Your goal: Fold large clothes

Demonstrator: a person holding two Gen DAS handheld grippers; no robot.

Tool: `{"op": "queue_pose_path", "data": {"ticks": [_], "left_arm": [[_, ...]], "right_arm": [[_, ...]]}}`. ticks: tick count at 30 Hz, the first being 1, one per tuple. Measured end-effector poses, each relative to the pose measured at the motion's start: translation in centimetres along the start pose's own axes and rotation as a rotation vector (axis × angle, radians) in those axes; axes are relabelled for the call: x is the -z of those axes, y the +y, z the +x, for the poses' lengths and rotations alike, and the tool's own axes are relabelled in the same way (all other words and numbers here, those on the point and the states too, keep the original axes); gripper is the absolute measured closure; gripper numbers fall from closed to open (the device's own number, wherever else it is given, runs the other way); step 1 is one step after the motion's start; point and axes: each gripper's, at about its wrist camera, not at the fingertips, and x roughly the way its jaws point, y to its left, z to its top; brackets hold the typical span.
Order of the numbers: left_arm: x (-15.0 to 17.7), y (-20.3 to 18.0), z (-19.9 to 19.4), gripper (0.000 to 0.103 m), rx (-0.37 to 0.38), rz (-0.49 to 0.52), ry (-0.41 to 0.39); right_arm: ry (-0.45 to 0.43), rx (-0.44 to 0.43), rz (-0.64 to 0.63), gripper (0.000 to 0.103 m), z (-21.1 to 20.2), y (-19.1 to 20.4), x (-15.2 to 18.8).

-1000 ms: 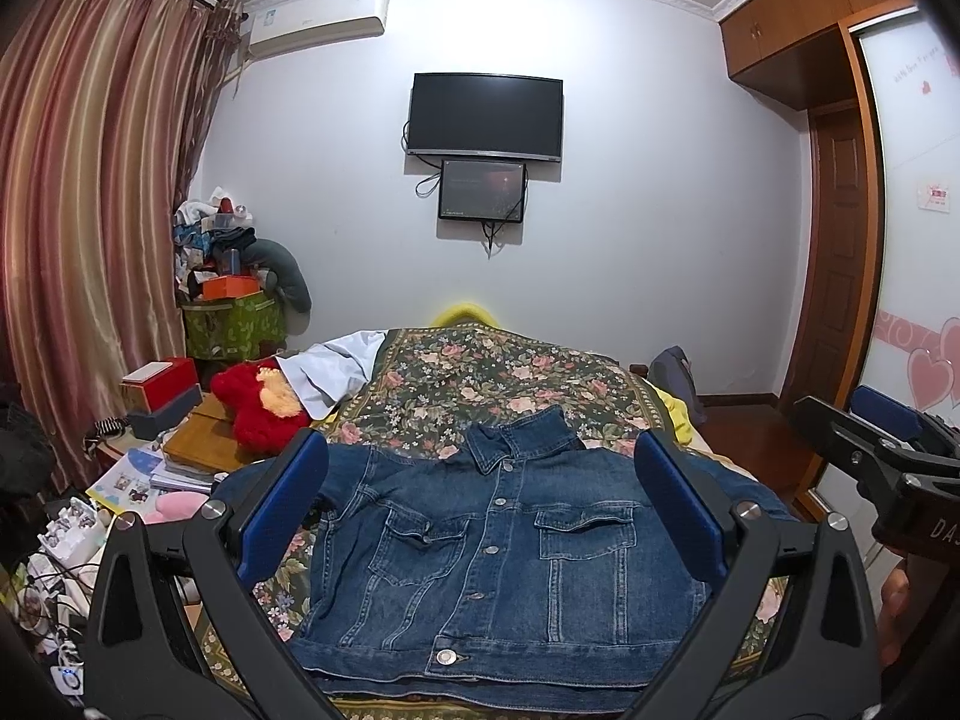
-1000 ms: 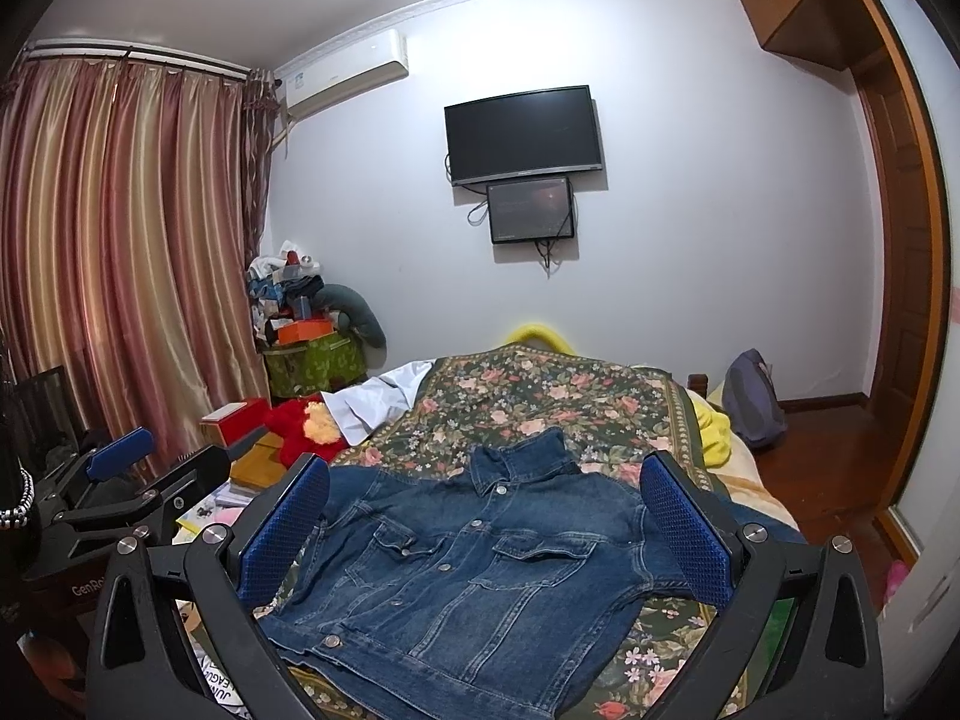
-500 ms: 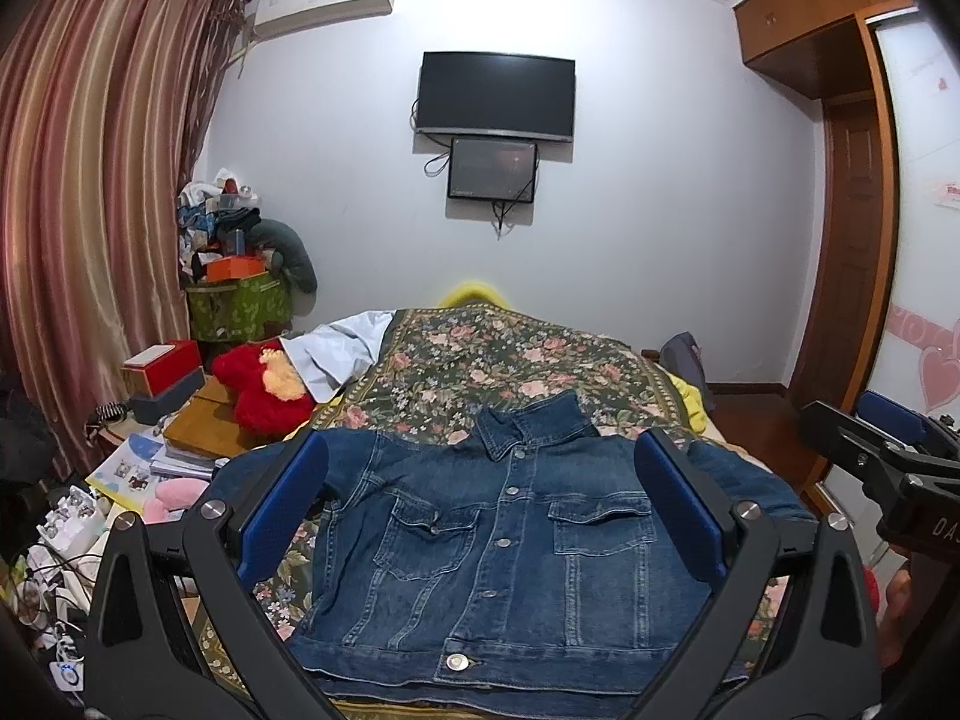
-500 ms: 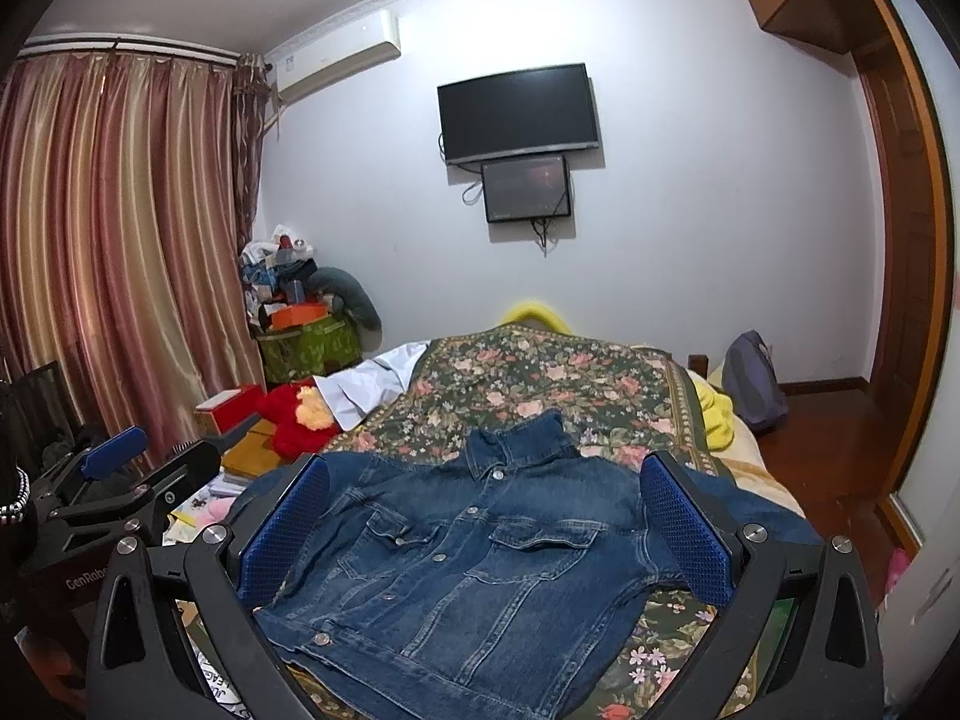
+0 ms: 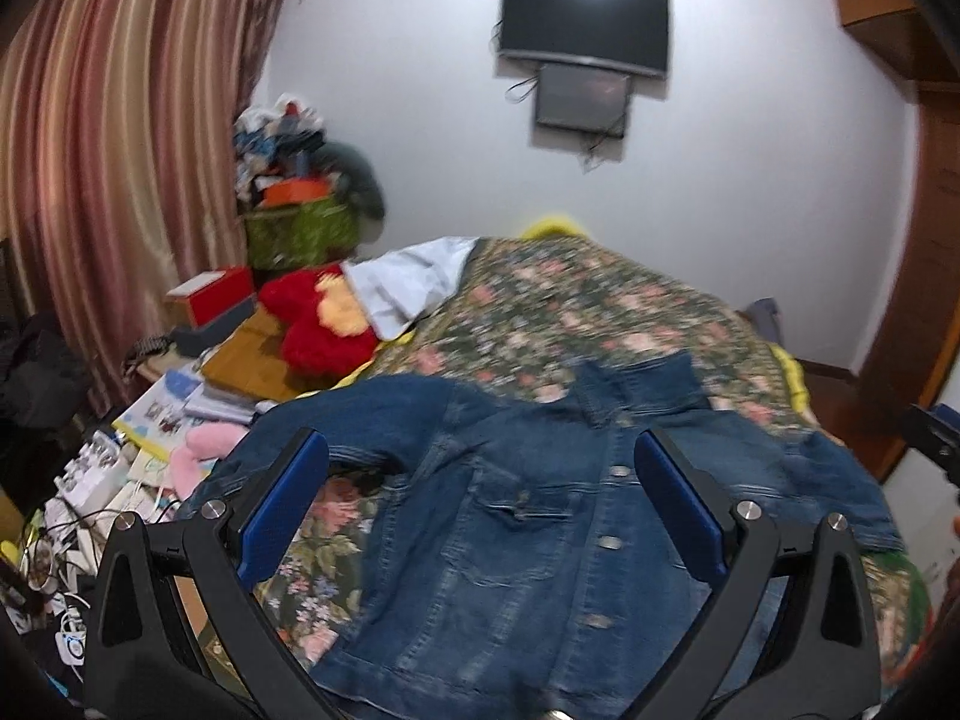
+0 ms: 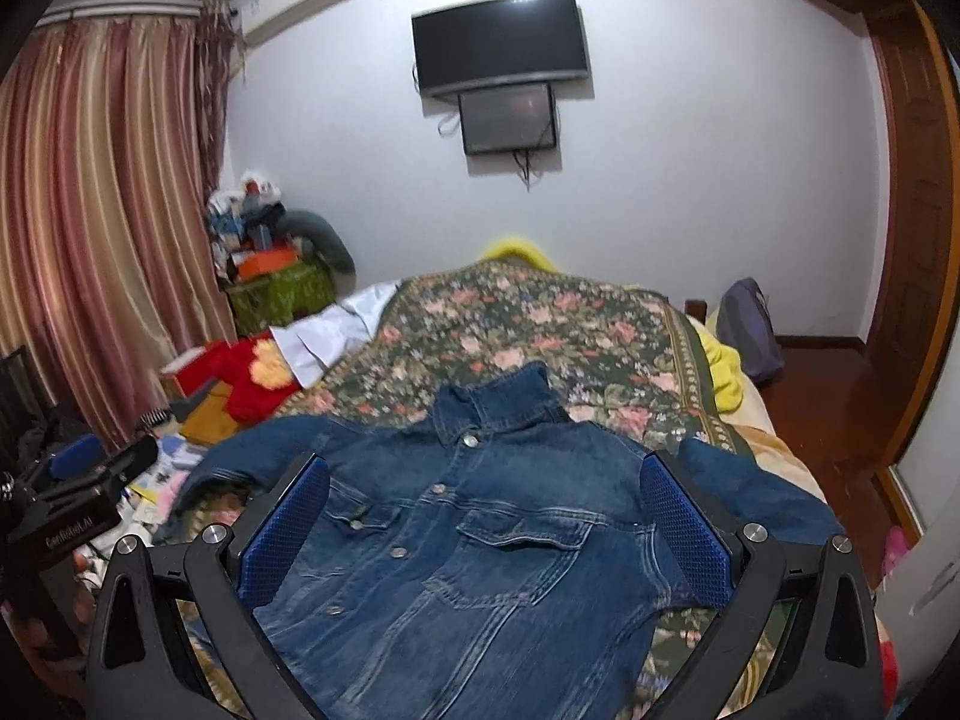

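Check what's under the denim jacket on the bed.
The denim jacket lies front-up, spread on the floral bedspread, which shows all around it and in the gap under its sleeve. Whatever sits directly beneath the jacket's body is covered. Both grippers hover open.
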Motion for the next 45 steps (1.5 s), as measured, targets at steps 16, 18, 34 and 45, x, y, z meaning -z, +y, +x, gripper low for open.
{"op": "queue_pose_path", "data": {"ticks": [16,18,34,45], "left_arm": [[2.7,12.8,17.6,0.0,-0.019,-0.302,0.418],[3.1,14.0,19.1,0.0,0.012,-0.354,0.447],[1.3,17.5,24.5,0.078,-0.16,-0.387,0.396],[-4.0,5.1,22.3,0.091,-0.116,0.091,0.187]], "right_arm": [[0.35,-0.127,-0.2,0.0,20.6,2.7,-1.6],[0.413,-0.142,-0.231,0.0,23.5,3.7,-0.9],[0.848,-0.316,-0.298,0.0,39.0,11.2,7.2],[0.854,-0.337,-0.393,0.0,38.0,12.9,7.7]]}}
